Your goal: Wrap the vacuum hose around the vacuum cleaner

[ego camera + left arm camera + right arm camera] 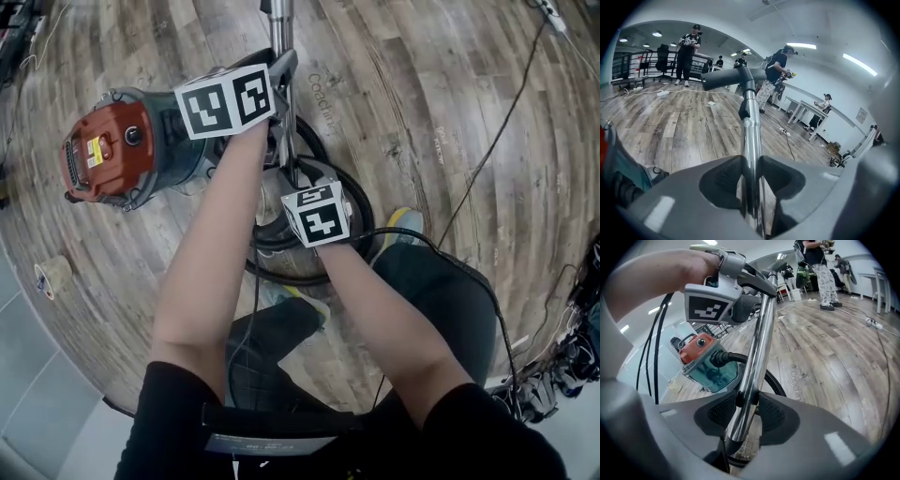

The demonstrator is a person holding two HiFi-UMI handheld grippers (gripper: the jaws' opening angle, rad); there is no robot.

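On wood-plank floor (450, 112), white-walled hall (853, 84), vacuum cleaner (112, 150), gripped metal tube (751, 140)

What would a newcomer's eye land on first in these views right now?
Most striking is the shiny metal wand at centre, with both pairs of jaws shut on it: the left hand-held gripper higher up, the right hand-held gripper lower down. Next comes the red vacuum cleaner sitting on the wood floor to the left, its black hose looping across the floor below the grippers.
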